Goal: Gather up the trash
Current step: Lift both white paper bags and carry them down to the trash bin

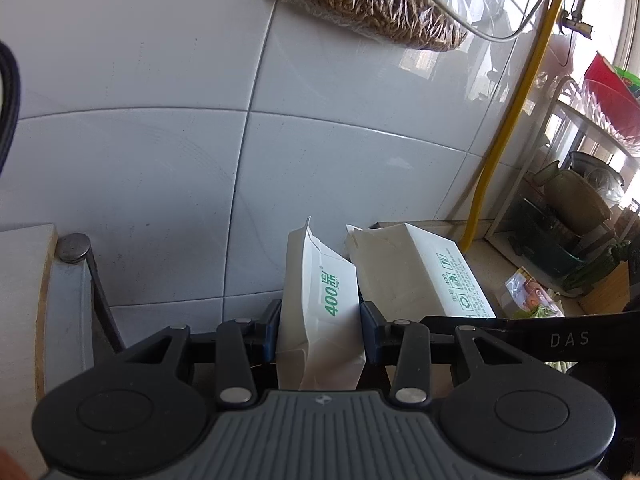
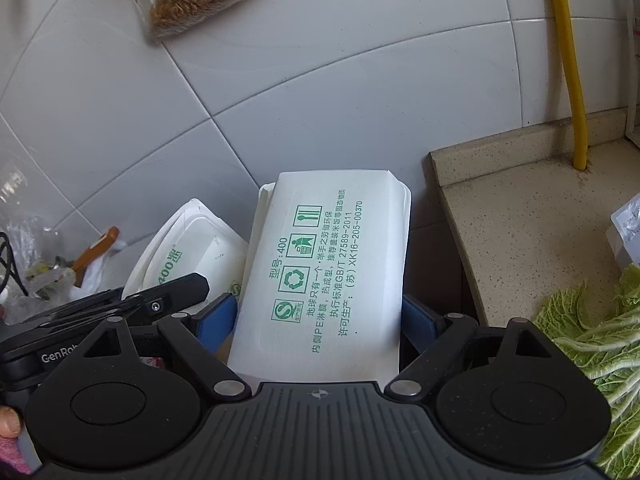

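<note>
My left gripper (image 1: pixel 320 332) is shut on a white paper food box (image 1: pixel 326 280), gripped edgewise, with a green "400" print on its side. My right gripper (image 2: pixel 320 320) is shut on a second white paper box (image 2: pixel 328 240), held across its width with its green-printed bottom facing the camera. The two boxes hang side by side in front of a white tiled wall. The right-hand box (image 1: pixel 416 268) appears to the right in the left wrist view. The left-hand box (image 2: pixel 188 248) appears to the left in the right wrist view.
A clear bag of brown grain (image 1: pixel 380 12) hangs on the wall above. A yellow hose (image 2: pixel 568 64) runs down to a beige countertop (image 2: pixel 532 216). Cabbage leaves (image 2: pixel 592 336) lie at the right. A rack (image 1: pixel 580 128) with a red bowl and a pot stands further right. Plastic bags (image 2: pixel 52 276) lie at the left.
</note>
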Demonstrator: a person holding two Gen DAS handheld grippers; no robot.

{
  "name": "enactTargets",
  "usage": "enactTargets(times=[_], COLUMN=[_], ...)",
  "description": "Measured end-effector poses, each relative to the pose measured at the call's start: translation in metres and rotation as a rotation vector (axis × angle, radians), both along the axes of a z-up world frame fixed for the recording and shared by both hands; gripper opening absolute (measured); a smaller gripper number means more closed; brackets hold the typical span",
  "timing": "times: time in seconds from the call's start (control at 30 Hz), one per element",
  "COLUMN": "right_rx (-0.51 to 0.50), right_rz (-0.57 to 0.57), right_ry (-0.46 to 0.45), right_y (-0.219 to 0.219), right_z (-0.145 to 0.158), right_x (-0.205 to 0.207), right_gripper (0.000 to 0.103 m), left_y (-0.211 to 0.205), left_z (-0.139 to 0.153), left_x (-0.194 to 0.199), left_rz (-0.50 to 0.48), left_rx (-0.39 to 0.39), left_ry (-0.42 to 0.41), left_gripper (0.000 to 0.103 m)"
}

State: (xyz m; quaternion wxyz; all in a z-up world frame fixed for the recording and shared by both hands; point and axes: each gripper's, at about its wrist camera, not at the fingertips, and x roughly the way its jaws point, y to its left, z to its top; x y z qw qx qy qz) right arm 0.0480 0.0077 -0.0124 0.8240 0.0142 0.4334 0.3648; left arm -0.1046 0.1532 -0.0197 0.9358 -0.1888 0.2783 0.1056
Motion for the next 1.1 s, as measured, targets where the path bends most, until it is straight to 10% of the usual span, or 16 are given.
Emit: enactTargets(times=[1.1], right_rx=[-0.191], right_rz=[-0.106], right_ry=[0.259], right_y=[0.046], right_z=[-0.143], right_x=[0.065], right_gripper=[0.091], left_y=[0.034], left_z=[-0.117], left_x=[0.082], left_rz=[0.146], left_rx=[-0.118], left_ry=[0.35], left_gripper=[0.038])
